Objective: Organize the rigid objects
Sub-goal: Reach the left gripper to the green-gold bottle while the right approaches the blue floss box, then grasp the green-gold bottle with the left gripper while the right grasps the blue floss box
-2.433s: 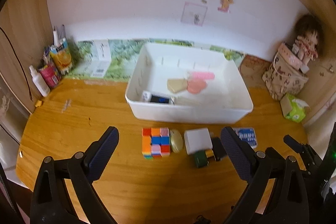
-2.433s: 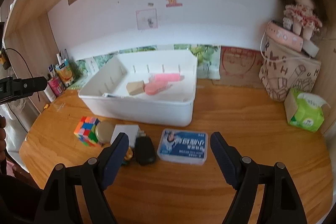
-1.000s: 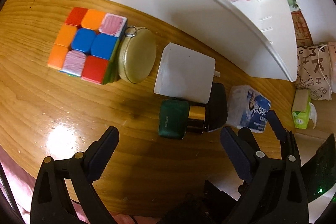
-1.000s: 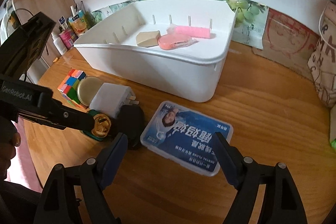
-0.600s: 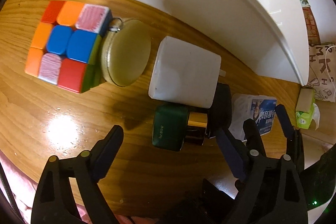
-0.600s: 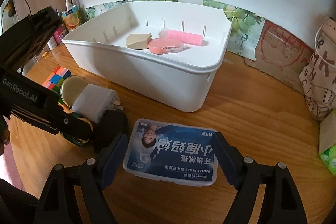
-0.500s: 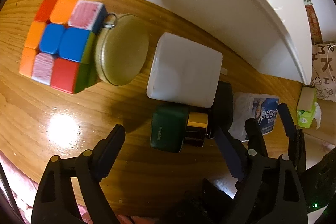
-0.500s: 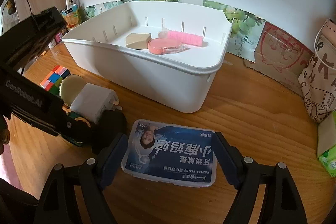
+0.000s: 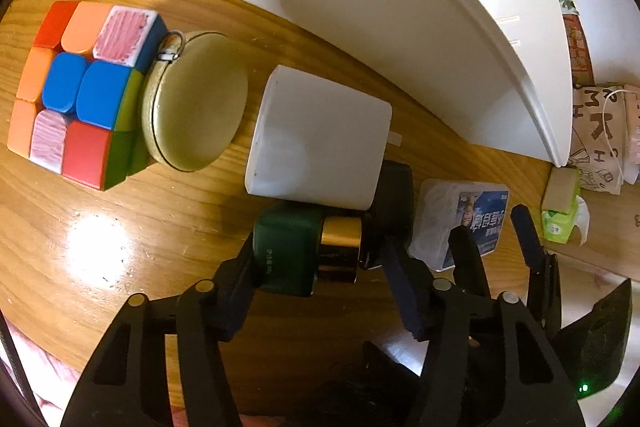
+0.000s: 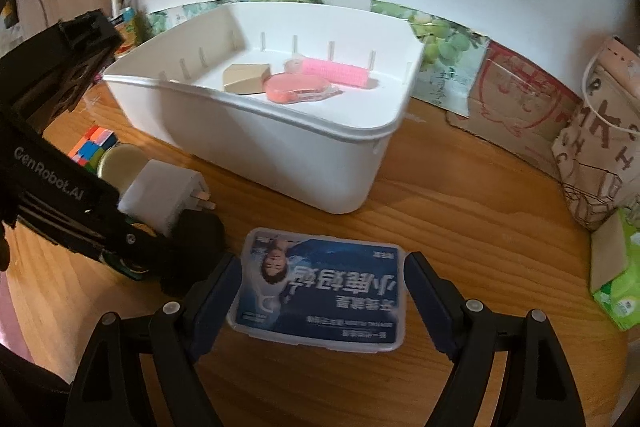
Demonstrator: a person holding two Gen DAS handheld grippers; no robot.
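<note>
Left tongs [image 9: 320, 275]: jaws partly closed around a green bottle [image 9: 287, 254] with a gold band, lying on its side on the desk [image 9: 100, 247]. One pad touches the green end; the other sits near the gold end, contact not clear.

Crowded around the bottle: white charger [image 9: 320, 143], matte and boxy, touching it from behind; black rounded object [image 9: 394, 203] at its gold end; olive round tin [image 9: 196, 99] leaning on a cube [image 9: 80, 91] with glossy coloured tiles.

Right tongs [image 10: 322, 291]: open, pads either side of a flat clear-plastic box [image 10: 324, 291] with blue label, at or very near its short ends; grip not confirmed.

White bin [image 10: 280, 147], smooth plastic, stands just behind, holding a tan wedge [image 10: 245, 79], a pink disc [image 10: 296, 89] and a pink bar [image 10: 340, 71].
</note>
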